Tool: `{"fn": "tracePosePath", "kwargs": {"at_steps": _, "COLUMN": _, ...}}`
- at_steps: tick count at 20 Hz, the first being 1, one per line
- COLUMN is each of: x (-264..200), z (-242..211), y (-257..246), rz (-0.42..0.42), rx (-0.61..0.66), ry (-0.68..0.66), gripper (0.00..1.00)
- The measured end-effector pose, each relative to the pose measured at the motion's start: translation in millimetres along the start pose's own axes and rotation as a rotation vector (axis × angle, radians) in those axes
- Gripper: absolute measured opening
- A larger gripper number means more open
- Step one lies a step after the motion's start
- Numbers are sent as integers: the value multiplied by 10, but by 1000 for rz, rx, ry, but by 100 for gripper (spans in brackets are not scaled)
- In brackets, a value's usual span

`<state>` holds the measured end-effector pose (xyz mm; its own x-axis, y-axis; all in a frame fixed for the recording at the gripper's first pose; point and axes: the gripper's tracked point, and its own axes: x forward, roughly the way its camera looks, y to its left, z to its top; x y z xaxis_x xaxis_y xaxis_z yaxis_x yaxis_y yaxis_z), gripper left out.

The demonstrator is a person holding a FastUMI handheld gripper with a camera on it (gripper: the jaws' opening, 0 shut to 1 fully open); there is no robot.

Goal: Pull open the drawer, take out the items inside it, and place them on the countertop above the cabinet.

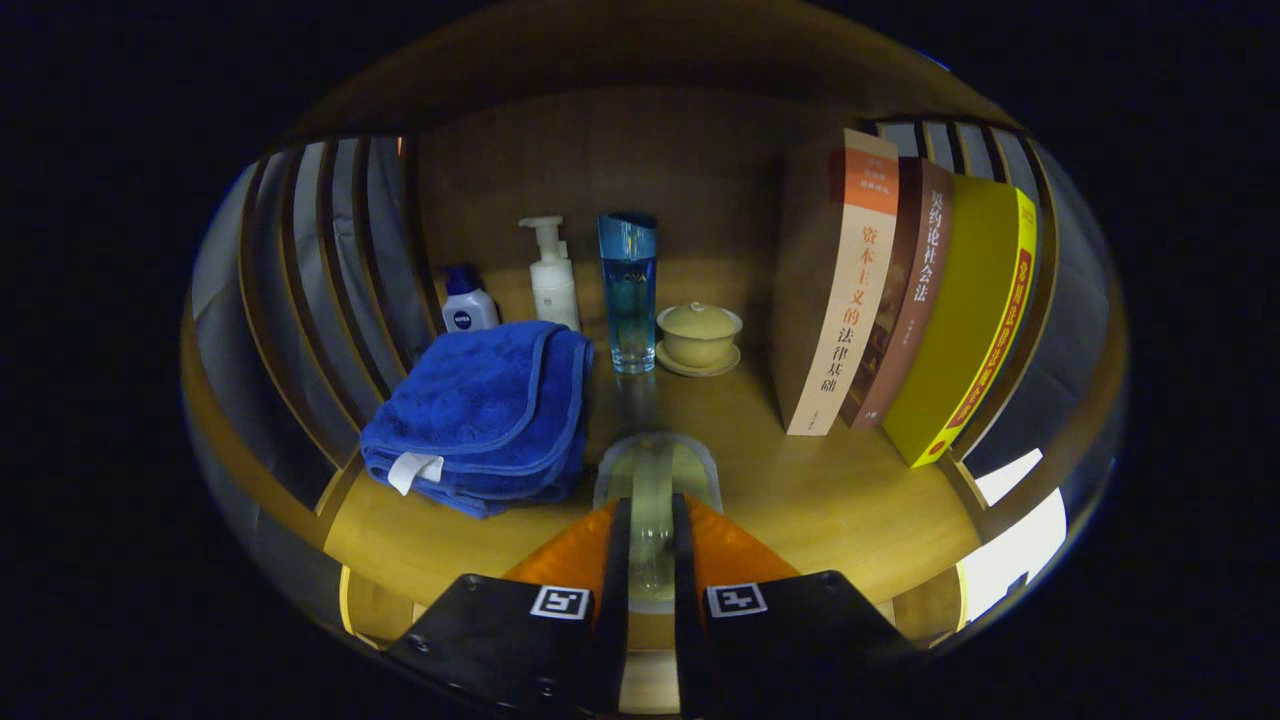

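Clear item (655, 500) clamped in tool (651, 520) (narrow gap); three books (880, 300), one towel (480, 410).

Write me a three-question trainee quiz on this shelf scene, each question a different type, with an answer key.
1. True or false: the gripper has its fingers closed on a clear glass item.
2. Multiple choice: what lies just left of the fingers? A) folded blue towel B) a stack of plates C) a red mug
3. Fill in: the lidded yellow cup stands between the tall blue glass and the row of upright ____.

Key: 1 true; 2 A; 3 books
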<state>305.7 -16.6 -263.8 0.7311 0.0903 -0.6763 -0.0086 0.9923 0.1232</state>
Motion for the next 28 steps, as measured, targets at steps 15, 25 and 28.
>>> {"fn": "tracePosePath", "kwargs": {"at_steps": 15, "x": -89, "z": -93, "y": 52, "rz": -6, "rx": -40, "ry": -7, "gripper": 70}}
{"fn": "tracePosePath", "kwargs": {"at_steps": 25, "x": -1115, "z": 597, "y": -45, "rz": -105, "rx": -86, "ry": -322, "gripper": 98}}
{"fn": "tracePosePath", "kwargs": {"at_steps": 28, "x": -1646, "z": 744, "y": -109, "rz": -152, "rx": -90, "ry": -436, "gripper": 98}}
